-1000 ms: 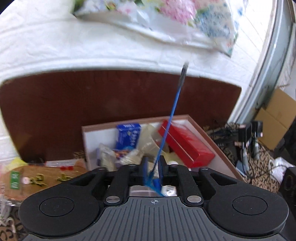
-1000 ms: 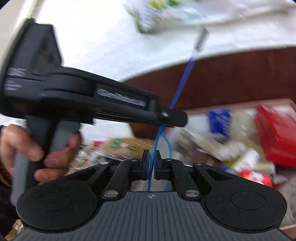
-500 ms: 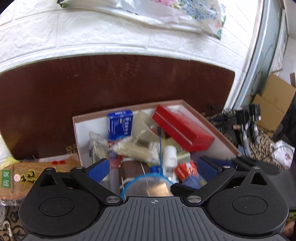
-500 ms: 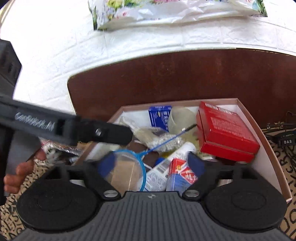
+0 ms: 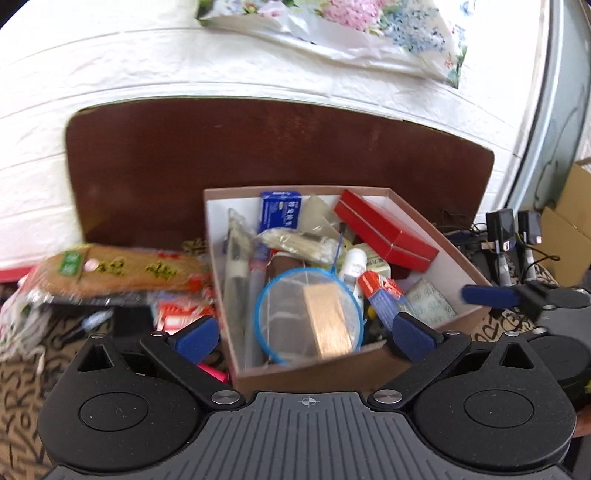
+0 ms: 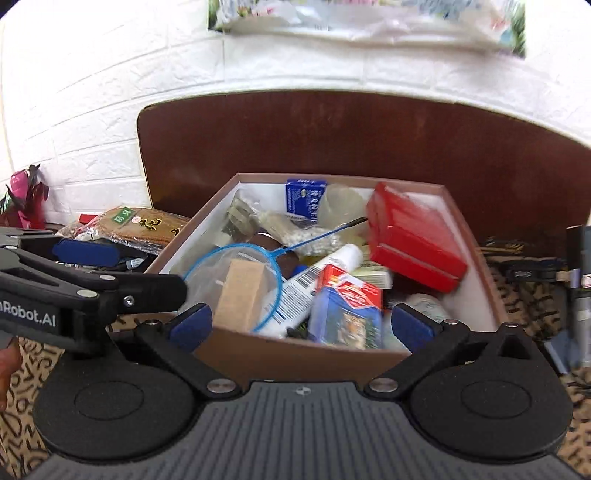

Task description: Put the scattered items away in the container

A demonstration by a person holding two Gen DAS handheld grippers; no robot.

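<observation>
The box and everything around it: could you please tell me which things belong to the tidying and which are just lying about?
Belong to the job:
box
blue net, already in the box
snack packet, still outside it

Just lying about:
floral bag
cardboard carton

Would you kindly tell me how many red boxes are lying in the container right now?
1: the red box leans against the far right wall of the container, on top of the other items. Others may be buried under the pile.

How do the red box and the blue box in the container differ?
The red box is larger and lies tilted along the container's right side; the blue box is smaller and stands against the far wall. The red box looks plain; the blue box bears white print. Both are rectangular and inside.
</observation>
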